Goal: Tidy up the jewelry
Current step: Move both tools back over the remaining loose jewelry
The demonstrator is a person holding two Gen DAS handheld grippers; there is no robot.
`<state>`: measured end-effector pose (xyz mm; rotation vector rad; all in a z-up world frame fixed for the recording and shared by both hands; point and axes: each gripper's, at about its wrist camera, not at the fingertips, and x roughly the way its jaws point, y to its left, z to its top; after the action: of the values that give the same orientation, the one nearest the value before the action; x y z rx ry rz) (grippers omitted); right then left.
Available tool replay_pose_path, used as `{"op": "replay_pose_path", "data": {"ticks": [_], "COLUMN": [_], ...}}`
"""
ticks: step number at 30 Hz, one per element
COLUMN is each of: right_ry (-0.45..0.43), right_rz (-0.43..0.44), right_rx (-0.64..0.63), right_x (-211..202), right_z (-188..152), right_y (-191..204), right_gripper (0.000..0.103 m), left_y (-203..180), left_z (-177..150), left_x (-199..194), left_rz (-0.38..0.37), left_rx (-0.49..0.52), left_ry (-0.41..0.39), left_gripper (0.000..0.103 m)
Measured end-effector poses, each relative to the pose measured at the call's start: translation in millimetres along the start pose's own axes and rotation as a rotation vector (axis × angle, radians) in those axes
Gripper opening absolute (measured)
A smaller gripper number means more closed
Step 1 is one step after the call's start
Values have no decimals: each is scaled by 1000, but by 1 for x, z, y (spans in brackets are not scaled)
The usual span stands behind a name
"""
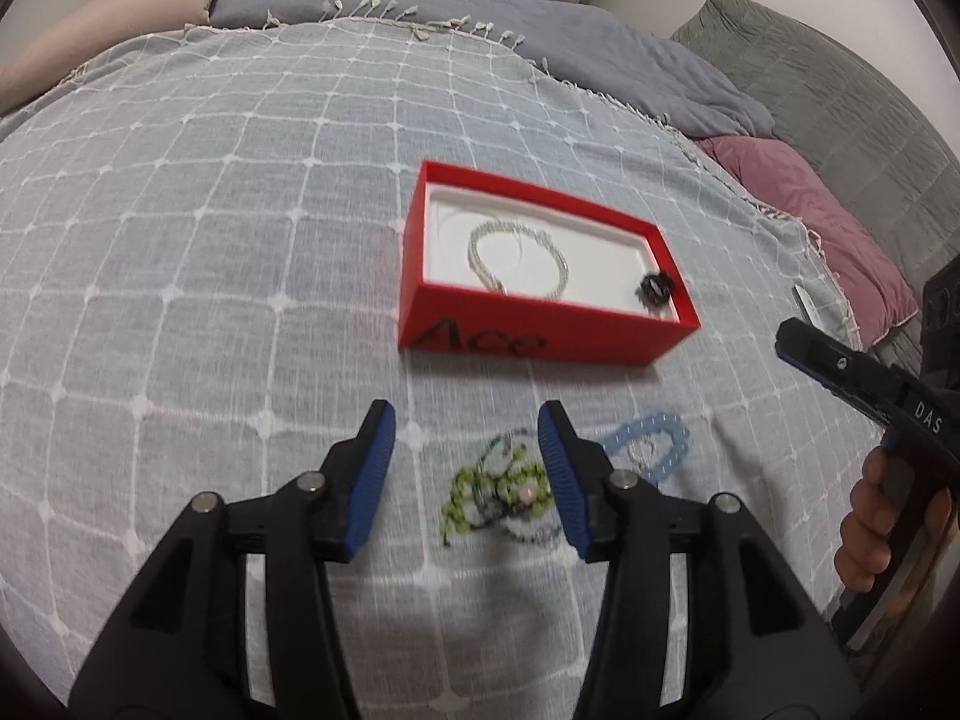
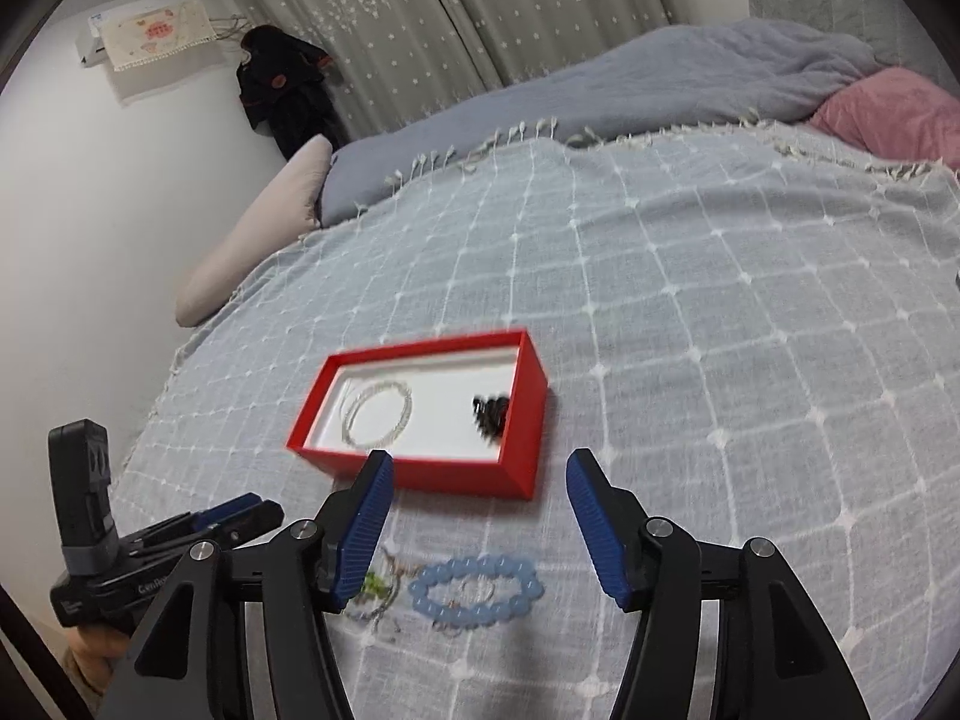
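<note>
A red box with a white lining lies on the bedspread. It holds a silver bracelet and a black piece of jewelry. A green bead strand and a light blue bead bracelet lie in front of the box. My left gripper is open, above the green strand. My right gripper is open, above the blue bracelet, and shows in the left wrist view.
A grey checked bedspread covers the bed. A grey blanket, a pink pillow and a beige pillow lie at the far side. A wall stands at the left in the right wrist view.
</note>
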<state>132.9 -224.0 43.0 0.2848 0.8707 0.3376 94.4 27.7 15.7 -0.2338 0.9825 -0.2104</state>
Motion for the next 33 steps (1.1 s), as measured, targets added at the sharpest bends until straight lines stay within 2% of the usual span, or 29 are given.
{"op": "replay_pose_path", "data": {"ticks": [3,6,8,11,15,23,29,33], "right_ry": [78,140,155,201,191,166,176,188], "right_rz": [11,-28,-23,11,-4,-14,-27,-21], "right_rx": [5,0,33,110,114,116,147,150], "right_x": [5,6,6,18,22,21,28,31], "right_z": [-18,-34,-41,-46,-50,-49,-48,-50], "right_y": [2,1,-4,-13,-15,-15,-23,-23], "right_gripper": [61,61,61,59,56,55,50,50], "left_y": [-6,-13,-11,-2,1,-1,-10,-6], "left_z": [-9,-17,-21,-21,-23,-26,-31,-37], "left_x": [2,3,5,6,5,10,15,22], "left_rz": [-10,10,23,0,1,-27,-34,-40], "left_rx": [15,34,9,-64,-101,-113,-98,-164], "left_ry": [22,38,51,66,57,64,91,143], "left_gripper": [51,51,51,48,45,21,19,19]}}
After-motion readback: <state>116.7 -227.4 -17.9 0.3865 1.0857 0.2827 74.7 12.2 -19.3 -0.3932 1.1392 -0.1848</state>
